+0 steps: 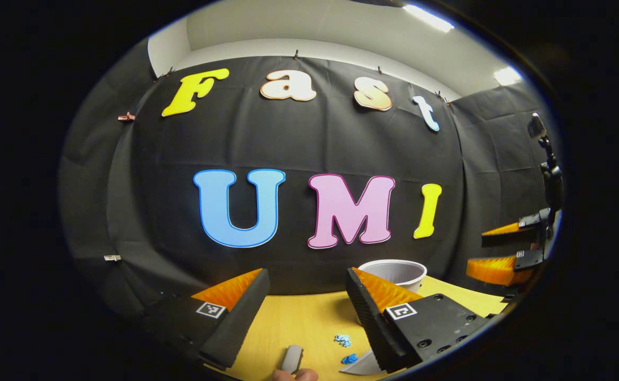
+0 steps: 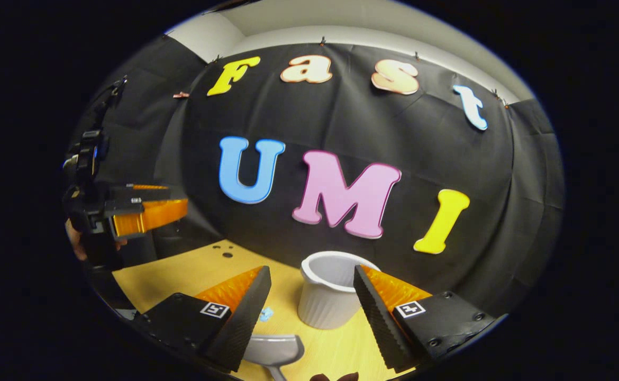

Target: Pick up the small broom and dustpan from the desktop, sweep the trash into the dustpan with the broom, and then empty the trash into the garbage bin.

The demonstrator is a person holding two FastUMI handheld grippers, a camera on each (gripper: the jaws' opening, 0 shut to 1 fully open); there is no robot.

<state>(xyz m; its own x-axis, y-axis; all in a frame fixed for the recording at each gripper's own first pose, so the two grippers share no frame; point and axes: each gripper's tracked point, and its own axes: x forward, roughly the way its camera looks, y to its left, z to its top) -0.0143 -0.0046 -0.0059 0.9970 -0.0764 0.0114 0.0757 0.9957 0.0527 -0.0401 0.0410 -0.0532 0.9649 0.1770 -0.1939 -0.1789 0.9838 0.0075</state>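
Both grippers hang open above the wooden desktop [image 1: 299,323], holding nothing. Between the fingers of my left gripper [image 1: 306,278] lie two crumpled blue scraps of trash [image 1: 343,340]. Beside them is a grey handle [image 1: 292,359]; I cannot tell which tool it belongs to. The grey dustpan's edge [image 1: 360,365] shows by the right finger. My right gripper [image 2: 312,272] looks down on the grey dustpan [image 2: 273,349], a blue scrap [image 2: 266,314] and the white ribbed garbage bin [image 2: 328,296]. A dark tuft [image 2: 336,377] at the bottom edge may be the broom's bristles.
The white bin [image 1: 394,272] stands at the back of the desk near the black cloth wall. The right gripper [image 1: 492,250] hovers at the far right of the left gripper view. The left gripper [image 2: 172,200], held by a hand, hovers at the far left of the right gripper view.
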